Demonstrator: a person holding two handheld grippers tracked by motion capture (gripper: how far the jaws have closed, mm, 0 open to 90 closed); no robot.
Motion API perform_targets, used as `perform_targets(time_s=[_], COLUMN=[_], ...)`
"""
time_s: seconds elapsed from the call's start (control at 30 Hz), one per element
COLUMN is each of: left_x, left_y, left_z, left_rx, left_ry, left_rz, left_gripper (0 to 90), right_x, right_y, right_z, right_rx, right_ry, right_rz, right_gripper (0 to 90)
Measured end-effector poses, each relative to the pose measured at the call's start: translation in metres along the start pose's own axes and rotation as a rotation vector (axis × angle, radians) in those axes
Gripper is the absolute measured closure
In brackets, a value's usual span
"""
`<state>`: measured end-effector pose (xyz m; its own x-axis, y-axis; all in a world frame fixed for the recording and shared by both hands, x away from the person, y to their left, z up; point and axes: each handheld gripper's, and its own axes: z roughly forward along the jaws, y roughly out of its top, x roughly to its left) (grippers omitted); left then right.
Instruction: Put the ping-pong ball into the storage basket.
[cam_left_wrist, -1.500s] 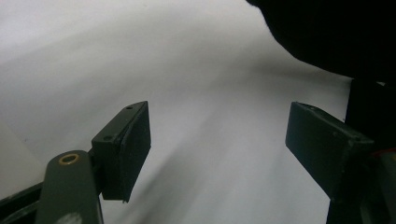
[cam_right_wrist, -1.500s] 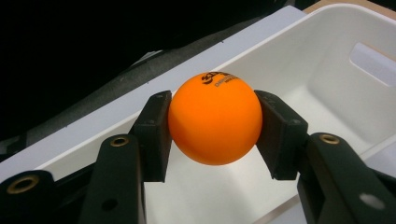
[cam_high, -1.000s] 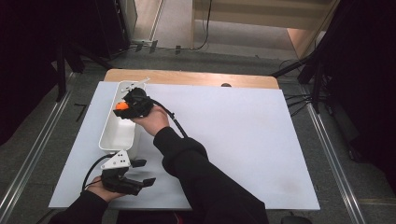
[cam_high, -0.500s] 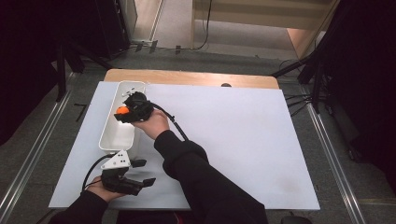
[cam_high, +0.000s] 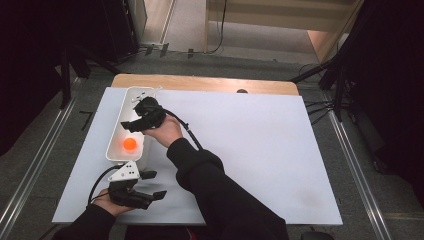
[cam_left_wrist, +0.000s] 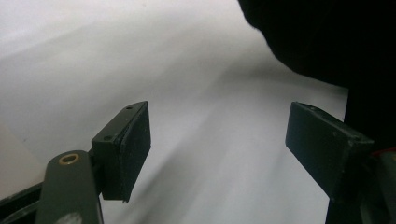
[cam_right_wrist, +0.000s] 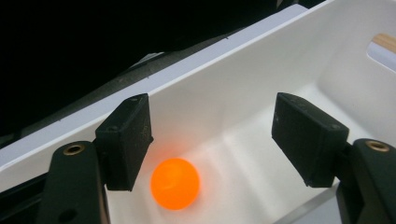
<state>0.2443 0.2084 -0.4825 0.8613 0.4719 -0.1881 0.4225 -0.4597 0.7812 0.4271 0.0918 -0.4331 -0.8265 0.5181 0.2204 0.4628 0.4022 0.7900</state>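
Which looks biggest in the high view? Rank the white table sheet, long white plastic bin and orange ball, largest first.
1. White table sheet.
2. Long white plastic bin.
3. Orange ball, lying inside the bin.
The gaps are plain, so nearness to the camera changes nothing.

High view overhead facing forward, right gripper view close inside white bin (cam_right_wrist: 261, 88), shared

One orange ball (cam_high: 130, 144) lies in one long white bin (cam_high: 114, 147); the right gripper view shows that same single ball (cam_right_wrist: 175, 183) on the bin's floor (cam_right_wrist: 261, 112). There are two hand-held grippers: the right hand-held gripper (cam_high: 131, 126) over the bin and the left hand-held gripper (cam_high: 155, 186) near the front edge. One white sheet (cam_high: 260, 145) covers one wooden desk (cam_high: 200, 82). Two black sleeves (cam_high: 220, 195) enter from below.
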Motion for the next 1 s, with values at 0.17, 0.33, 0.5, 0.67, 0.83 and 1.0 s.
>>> perform_targets(time_s=[0.17,0.33,0.5,0.67,0.83,1.0], left_x=[0.0,0.001,0.0,0.001,0.001,0.001], left_y=[0.0,0.0,0.001,0.001,0.001,0.001], left_z=[0.0,0.001,0.001,0.001,0.001,0.001], left_rx=[0.0,0.002,0.003,0.002,0.001,0.003], left_ry=[0.001,0.0,0.001,0.001,0.003,0.006], left_rz=[0.004,0.001,0.004,-0.001,-0.002,0.0], left_gripper=[22.9,22.9,22.9,22.9,22.9,22.9], right_x=[0.0,0.002,0.003,0.0,-0.002,-0.005], right_y=[0.002,0.003,0.003,0.0,-0.003,-0.006], right_z=[-0.007,-0.016,-0.026,-0.034,-0.042,-0.05], right_rx=[0.011,0.019,0.024,0.02,0.035,0.042], right_ry=[0.018,0.024,0.032,0.041,0.04,0.033], right_rz=[-0.008,-0.018,-0.016,-0.013,-0.009,-0.013], right_gripper=[26.1,23.8,23.4,23.4,23.4,23.4])
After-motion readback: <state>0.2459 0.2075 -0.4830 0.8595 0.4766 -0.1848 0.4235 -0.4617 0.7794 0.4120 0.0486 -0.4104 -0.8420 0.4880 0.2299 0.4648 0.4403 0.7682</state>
